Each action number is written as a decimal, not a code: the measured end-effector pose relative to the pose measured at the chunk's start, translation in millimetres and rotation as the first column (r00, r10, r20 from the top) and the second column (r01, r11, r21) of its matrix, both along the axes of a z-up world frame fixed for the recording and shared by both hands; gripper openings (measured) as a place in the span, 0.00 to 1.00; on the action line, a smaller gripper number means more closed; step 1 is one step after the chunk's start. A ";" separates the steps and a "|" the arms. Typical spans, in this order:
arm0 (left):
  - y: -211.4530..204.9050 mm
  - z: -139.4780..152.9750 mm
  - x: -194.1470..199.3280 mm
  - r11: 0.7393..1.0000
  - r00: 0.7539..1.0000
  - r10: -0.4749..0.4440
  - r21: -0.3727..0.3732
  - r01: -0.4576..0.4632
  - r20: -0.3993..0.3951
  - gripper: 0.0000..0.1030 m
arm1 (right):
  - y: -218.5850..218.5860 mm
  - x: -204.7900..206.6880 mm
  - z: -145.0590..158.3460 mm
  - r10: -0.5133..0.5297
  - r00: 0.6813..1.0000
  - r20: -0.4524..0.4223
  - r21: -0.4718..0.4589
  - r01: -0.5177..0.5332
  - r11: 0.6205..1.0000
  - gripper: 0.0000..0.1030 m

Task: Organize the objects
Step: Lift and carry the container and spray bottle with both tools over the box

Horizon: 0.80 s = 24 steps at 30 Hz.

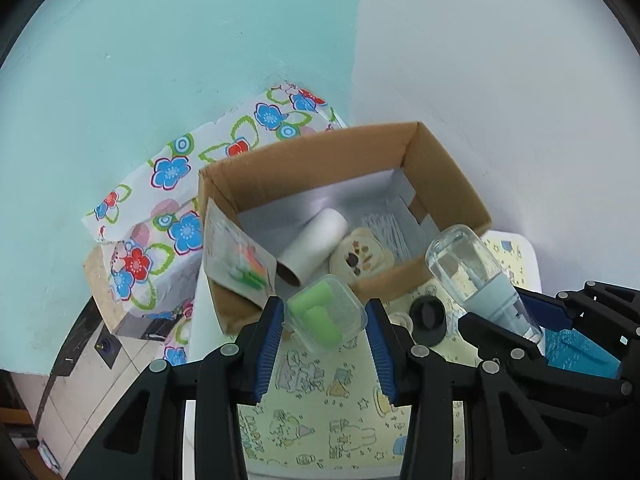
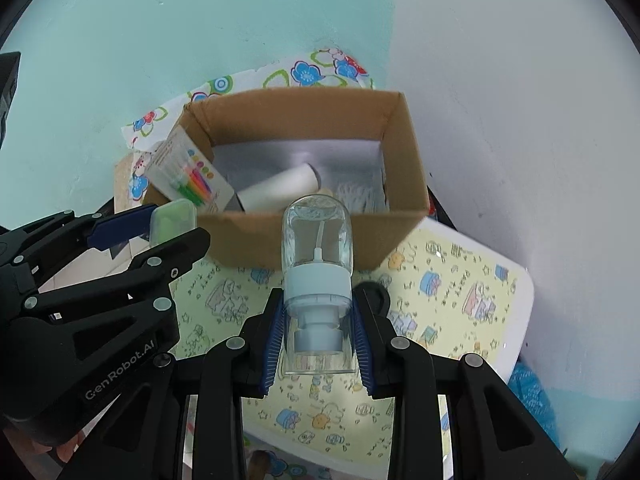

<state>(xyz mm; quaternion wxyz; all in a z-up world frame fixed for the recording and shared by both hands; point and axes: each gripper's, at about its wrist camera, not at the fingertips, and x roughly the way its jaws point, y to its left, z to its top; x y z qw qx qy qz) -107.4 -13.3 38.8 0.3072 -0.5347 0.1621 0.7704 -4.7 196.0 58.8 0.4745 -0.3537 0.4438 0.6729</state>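
My left gripper is shut on a small clear plastic box with green pieces inside, held just before the near wall of the open cardboard box. My right gripper is shut on a clear pump bottle by its pale blue cap, bottle end pointing at the cardboard box. The bottle also shows in the left wrist view. Inside the box lie a white paper roll, a round cream case, a marker pack and a bag of white sticks.
A yellow cartoon-print tabletop carries the box. A black ring-shaped object lies on it by the box. A floral cloth covers a lower stand to the left. Teal and white walls stand close behind. A blue item sits at the right.
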 end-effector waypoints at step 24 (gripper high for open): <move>20.5 -29.8 -47.2 0.999 0.999 0.034 -0.012 -0.034 0.005 0.41 | 66.7 -7.4 -11.0 -0.011 0.999 -0.031 0.022 0.012 1.000 0.34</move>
